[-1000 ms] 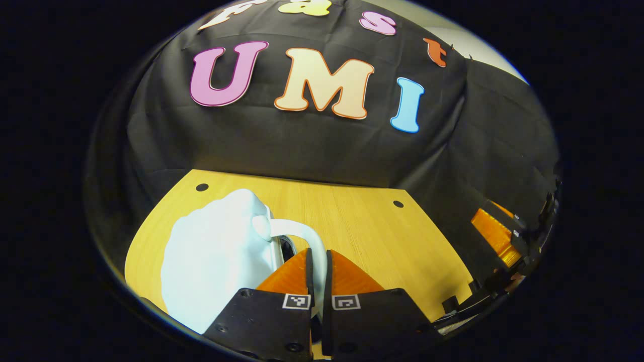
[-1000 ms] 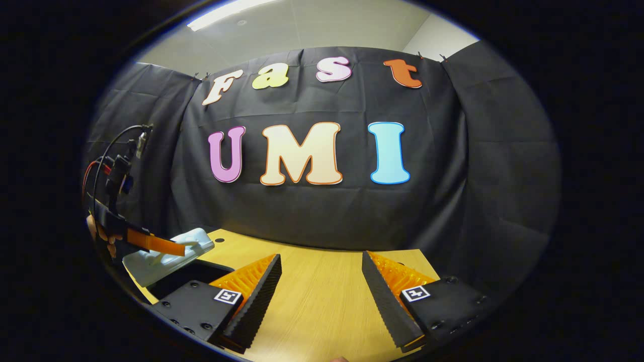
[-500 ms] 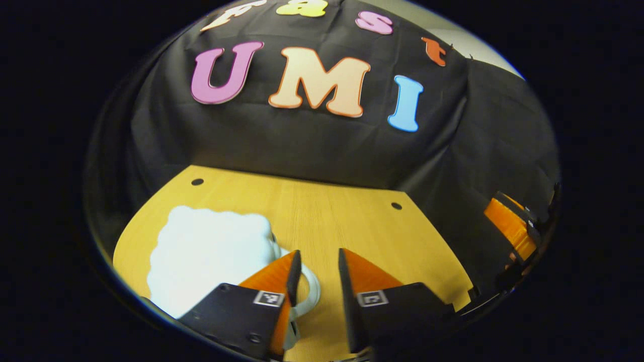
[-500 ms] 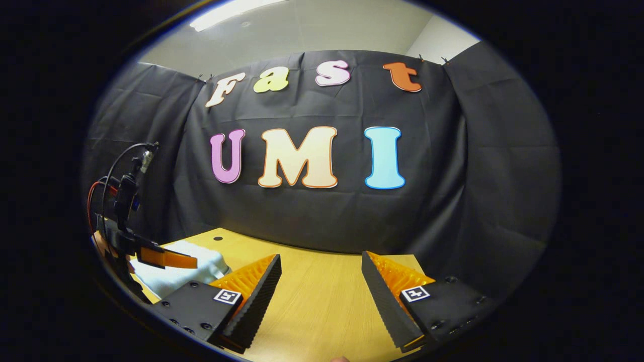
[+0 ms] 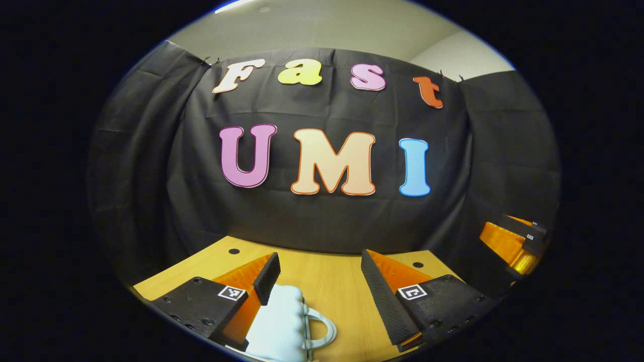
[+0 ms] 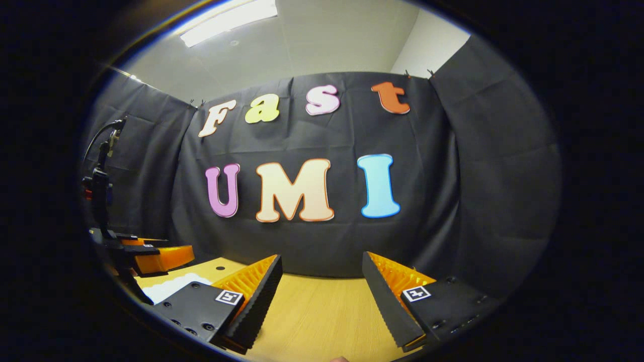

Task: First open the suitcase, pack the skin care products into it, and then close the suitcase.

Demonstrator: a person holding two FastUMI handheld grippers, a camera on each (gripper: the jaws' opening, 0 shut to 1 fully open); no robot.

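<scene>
white suitcase [image 5: 279, 322] on desk [image 5: 332, 281]: looks hard, light | hold by its loop handle [image 5: 322, 329] | left gripper [image 5: 317, 281] fingers spread above suitcase | right gripper [image 6: 322, 294] fingers spread, hold nothing

The left gripper [image 5: 319, 281], clamped on the case's [image 5: 279, 322] handle [image 5: 322, 329] a second ago, is now standing open, its jaws well apart with nothing between them. It is lifting and tilting back, so the case is sliding to the bottom of the left gripper view (lid down, flat on the table [image 5: 329, 286]). The right gripper [image 6: 322, 286] is tilting upward too, the table edging lower in its view.
</scene>
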